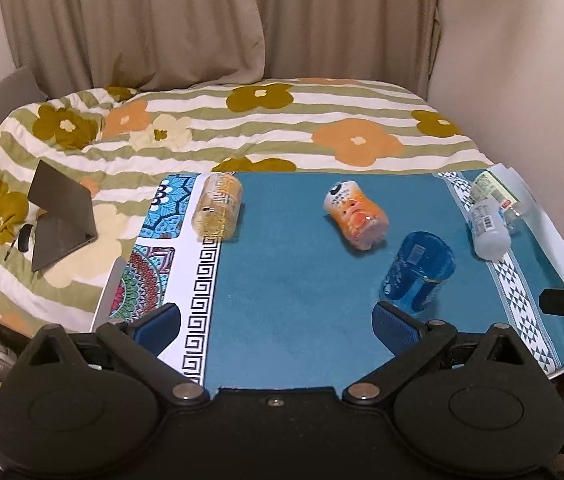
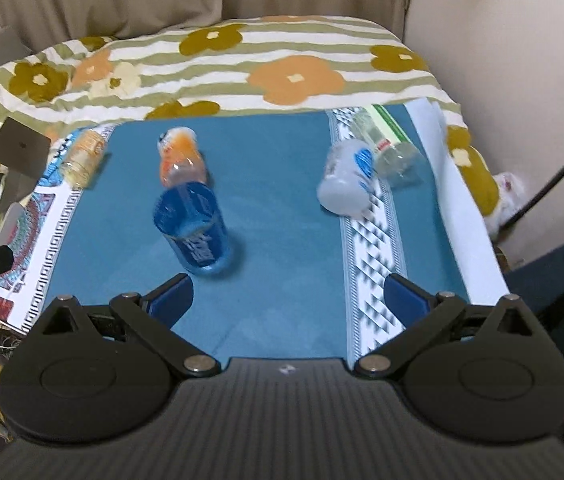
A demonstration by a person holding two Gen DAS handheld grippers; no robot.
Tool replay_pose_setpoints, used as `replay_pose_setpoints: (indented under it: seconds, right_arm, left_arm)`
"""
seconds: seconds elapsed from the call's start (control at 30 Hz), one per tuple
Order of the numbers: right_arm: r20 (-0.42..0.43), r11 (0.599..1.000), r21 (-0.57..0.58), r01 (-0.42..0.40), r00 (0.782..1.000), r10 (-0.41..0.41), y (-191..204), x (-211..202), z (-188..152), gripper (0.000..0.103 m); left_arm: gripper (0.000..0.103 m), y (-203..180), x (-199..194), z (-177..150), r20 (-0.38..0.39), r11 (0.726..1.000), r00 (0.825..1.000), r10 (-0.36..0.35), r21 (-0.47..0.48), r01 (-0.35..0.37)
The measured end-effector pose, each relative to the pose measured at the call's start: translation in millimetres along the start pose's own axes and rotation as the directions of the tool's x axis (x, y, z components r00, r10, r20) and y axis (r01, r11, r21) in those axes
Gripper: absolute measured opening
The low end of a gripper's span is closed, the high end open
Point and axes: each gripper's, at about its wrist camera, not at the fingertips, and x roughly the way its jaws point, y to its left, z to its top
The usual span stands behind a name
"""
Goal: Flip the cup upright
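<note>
Jaws wide, blue cup beyond.

Five containers on the blue cloth, one tablet on the bed.

Counted: one blue cup lower right of centre; one orange-printed cup mid-frame; one yellow cup left of centre; one white bottle and one clear bottle with a green label at the right edge. One dark tablet at middle left. Two grippers, each with two blue pads.
</note>
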Motion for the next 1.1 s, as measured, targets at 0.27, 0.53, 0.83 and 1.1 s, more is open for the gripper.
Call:
replay_pose_setpoints:
  seconds: [0.27, 0.53, 0.83, 1.1]
  right_arm:
    - [-0.018, 1.0, -0.001, 0.015, 1.0, -0.015, -13.2, -0.3, -14.7, 0.103]
    - [-0.01, 1.0, 0.004, 0.013, 1.0, -0.013, -16.3, -4.0, -18.8, 0.103]
    - [-0.009, 1.0, 0.002, 0.01, 1.0, -0.01, -15.7, -6.4, -18.7, 0.103]
    - [-0.011, 1.0, 0.005, 0.01, 1.0, -0.01, -13.5, -6.8, -18.2, 0.103]
  left_arm:
    - [0.103, -16.4, -3.9, -5.6, 0.023, 1.0, 1.0, -0.003, 0.016, 0.002]
    - [0.103, -25.1, -8.7, -8.2, 0.042, 0.999, 0.999, -0.002, 0.036, 0.0]
    - [0.103, -30.0, -10.2, -9.3, 0.048, 0.999, 0.999, 0.003, 0.054, -0.006]
    - [0.103, -30.3, -10.3, -9.1, 0.048, 0.998, 0.999, 0.003, 0.055, -0.006]
